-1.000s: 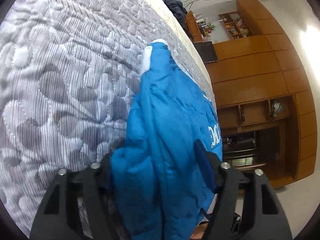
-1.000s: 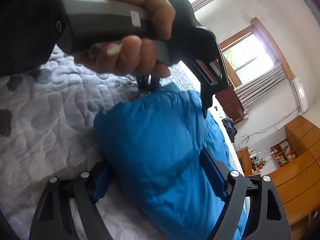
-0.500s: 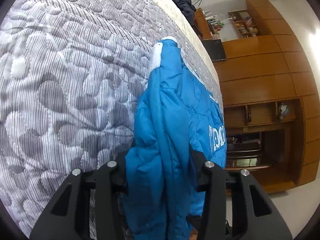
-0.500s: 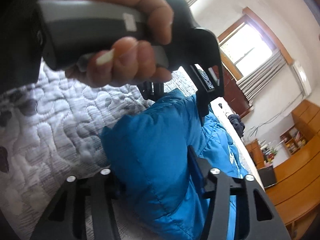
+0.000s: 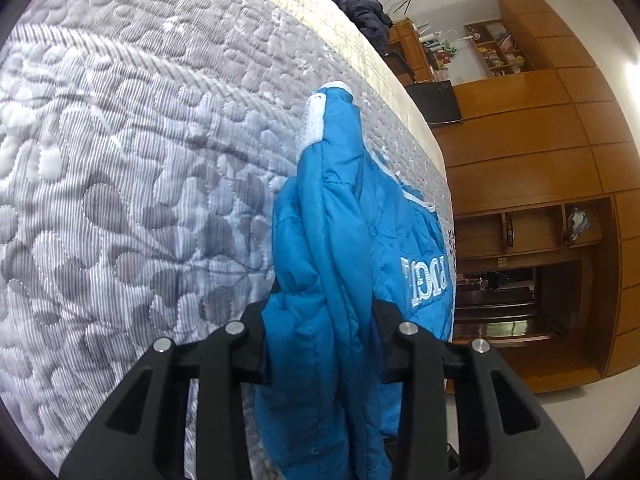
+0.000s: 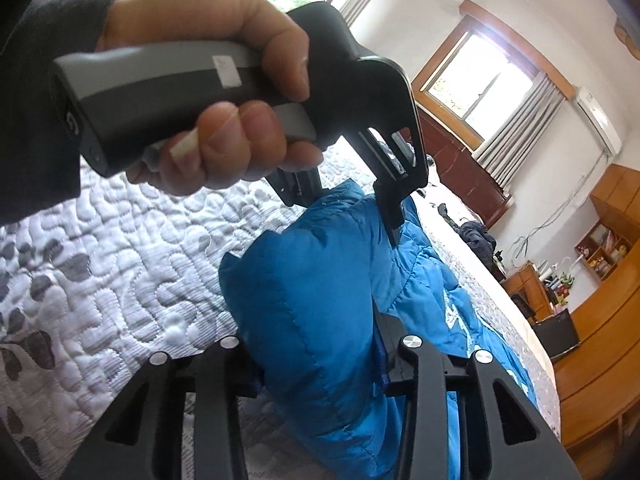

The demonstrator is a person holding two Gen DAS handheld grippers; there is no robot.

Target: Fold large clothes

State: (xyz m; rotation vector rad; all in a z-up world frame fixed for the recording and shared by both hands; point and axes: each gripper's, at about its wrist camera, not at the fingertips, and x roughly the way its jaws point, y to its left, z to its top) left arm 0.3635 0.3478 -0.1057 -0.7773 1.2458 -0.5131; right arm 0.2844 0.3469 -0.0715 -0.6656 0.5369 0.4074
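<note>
The left tool (image 5: 320, 336) is clenching a thick bunched fold of a bright blue quilted puffer jacket (image 5: 352, 248), its two black jaws pressing the padding from both sides. From that grip the jacket is stretching away along the edge of a bed covered by a grey and white quilted bedspread with a leaf pattern (image 5: 132, 184). A white ribbed cuff or hem (image 5: 320, 116) is showing at the jacket's far end, and white embroidered lettering (image 5: 424, 276) is lying on its right-hand panel, too distorted to read.

The right tool (image 6: 316, 344) is likewise gripping a puffy fold of the same jacket (image 6: 320, 300), the jaws closing in on the padding. In this view the rest of the garment is trailing to the right along the bedspread (image 6: 132, 264).

Just beyond it, a person's hand (image 6: 216, 112) in a dark sleeve (image 6: 36, 80) is squeezing the grey and black handle of the left tool (image 6: 396, 216), which is biting into the upper edge of the jacket close to the right tool.

A wooden wall unit with open shelves (image 5: 552, 184) is standing past the bed, and a dark heap of clothing (image 5: 364, 16) is sitting at the bed's far end. A window with pale curtains (image 6: 484, 84) is lighting the room.
</note>
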